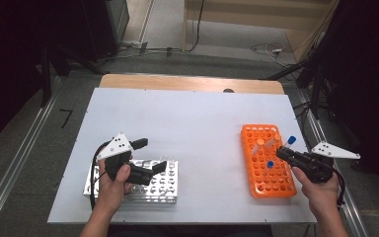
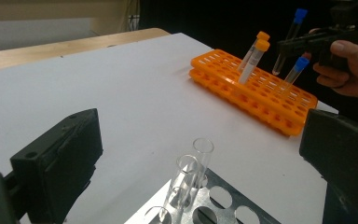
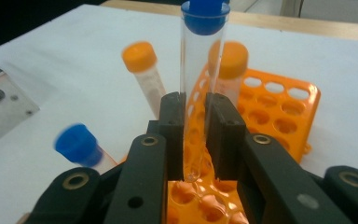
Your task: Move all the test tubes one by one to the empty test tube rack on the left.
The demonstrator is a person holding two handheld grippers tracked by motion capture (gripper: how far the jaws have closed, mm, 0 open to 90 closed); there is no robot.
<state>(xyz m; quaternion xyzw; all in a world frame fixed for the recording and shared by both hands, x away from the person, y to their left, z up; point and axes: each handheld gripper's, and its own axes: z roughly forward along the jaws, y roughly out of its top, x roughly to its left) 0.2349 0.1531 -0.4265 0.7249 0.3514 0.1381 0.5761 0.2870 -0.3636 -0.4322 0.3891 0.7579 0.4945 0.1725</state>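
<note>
Right hand-held gripper (image 3: 196,135): clamped on blue-capped tube (image 3: 200,70), above orange rack (image 1: 266,160) near bench's right edge. No legible markings. Left hand-held gripper (image 2: 191,154): jaws wide, empty.

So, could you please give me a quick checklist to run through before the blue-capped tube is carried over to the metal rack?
1. Right gripper shut on the blue-capped tube: ok.
2. Tube bottom lifted clear of the orange rack: ok, judging by the right gripper view.
3. Cap seated on the tube: ok.
4. Free holes in the metal rack: ok.
5. Left gripper, jaws open, hangs over the metal rack and may block the way: not ok.
6. Held tube upright: ok, roughly.
</note>
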